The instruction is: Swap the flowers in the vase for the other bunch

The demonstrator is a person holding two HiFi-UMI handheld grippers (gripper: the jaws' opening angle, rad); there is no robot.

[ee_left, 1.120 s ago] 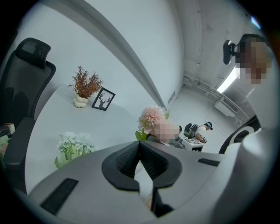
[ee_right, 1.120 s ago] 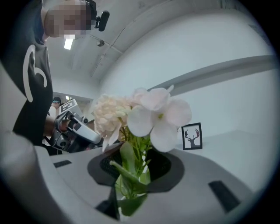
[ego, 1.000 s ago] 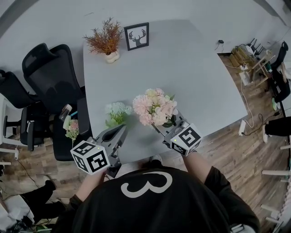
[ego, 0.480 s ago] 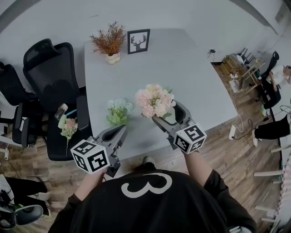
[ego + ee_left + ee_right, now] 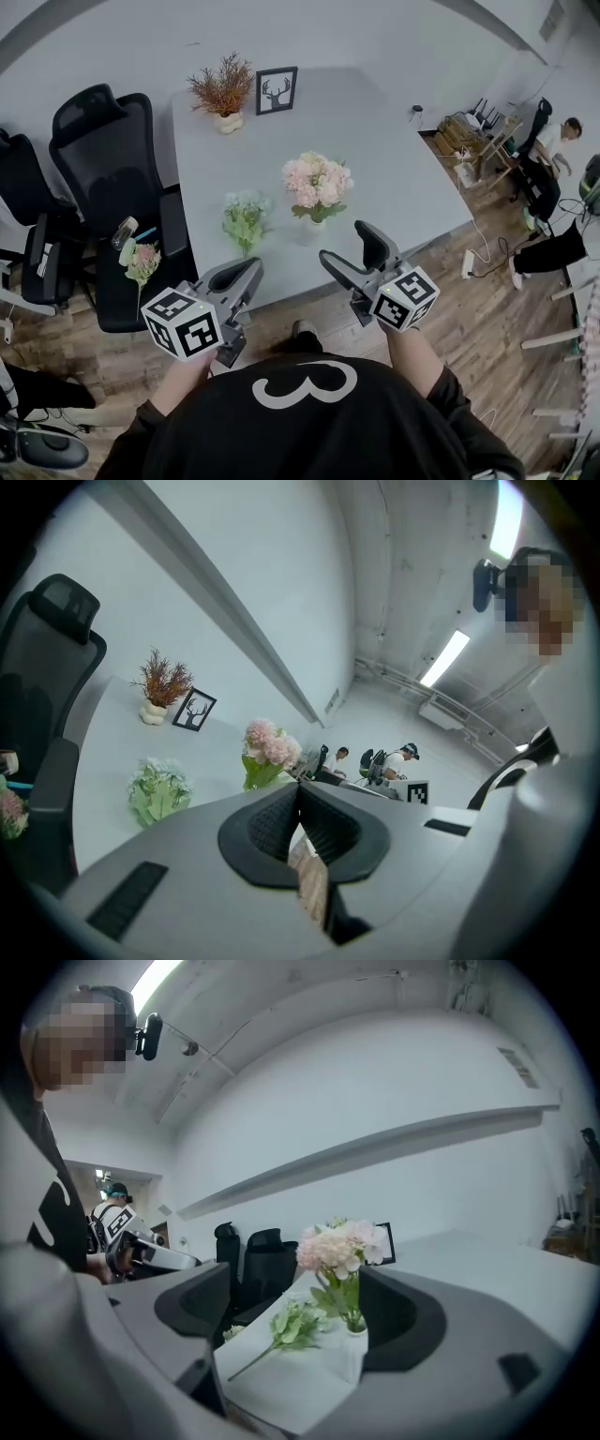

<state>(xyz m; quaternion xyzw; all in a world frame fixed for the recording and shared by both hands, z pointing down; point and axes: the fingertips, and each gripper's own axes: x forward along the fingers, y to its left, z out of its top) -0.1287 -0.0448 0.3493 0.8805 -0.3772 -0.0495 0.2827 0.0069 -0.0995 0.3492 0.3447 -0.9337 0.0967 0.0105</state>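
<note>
- Pink bouquet (image 5: 317, 180) stands upright in the white vase (image 5: 312, 229), mid-table (image 5: 403, 178). The stems sit down the neck, which keeps it standing.
- Green-white bunch (image 5: 245, 217) lies flat on the table near the vase's left, not touching it. It is out of the vase and is probably the spare.
- Right gripper (image 5: 344, 244): jaws spread wide, nothing between them, hanging off the table's near edge.
- Left gripper (image 5: 251, 272): jaws pressed together, holding nothing.

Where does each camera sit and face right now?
Head view: head-mounted, facing steeply down at the grey table; torso, left tool, right tool show.
Left gripper view: on left tool, along its shut jaws, across the table.
Right gripper view: on right tool, between its open, empty jaws.
All share: pink flowers in white vase, pale green bunch lying beside it.
</note>
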